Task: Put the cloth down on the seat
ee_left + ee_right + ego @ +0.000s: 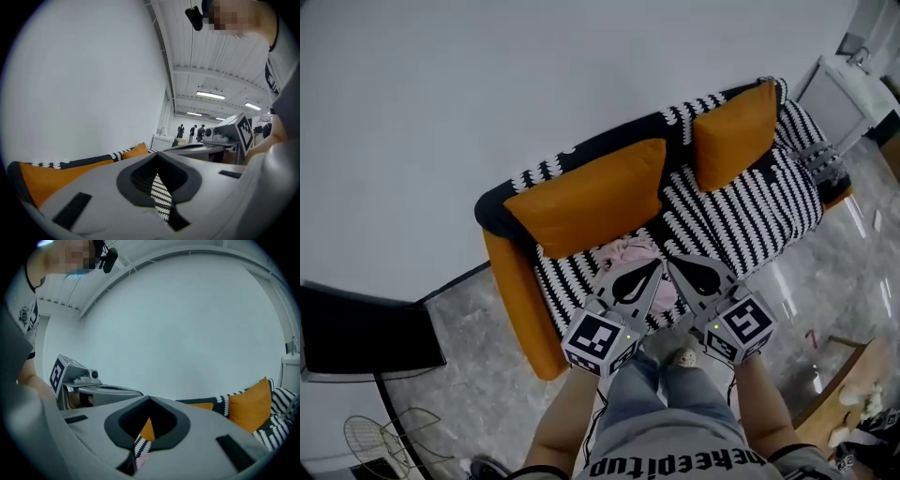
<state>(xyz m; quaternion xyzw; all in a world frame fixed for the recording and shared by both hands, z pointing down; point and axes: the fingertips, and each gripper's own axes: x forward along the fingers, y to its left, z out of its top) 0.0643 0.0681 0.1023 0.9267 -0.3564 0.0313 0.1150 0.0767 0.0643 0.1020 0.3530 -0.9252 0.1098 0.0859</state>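
The pink cloth lies crumpled on the striped seat of the sofa, near its front edge and below the large orange cushion. My left gripper hovers over the cloth's right side with its jaws shut and nothing between them. My right gripper is just to its right, also shut and empty, with the two tips almost meeting. In the left gripper view the left gripper points toward the sofa's far end. In the right gripper view the right gripper has a sliver of pink cloth below it.
A second orange cushion leans at the sofa's right end, near a grey object. A white cabinet stands beyond. A black panel and a wire frame sit on the floor at left. My feet stand by the sofa front.
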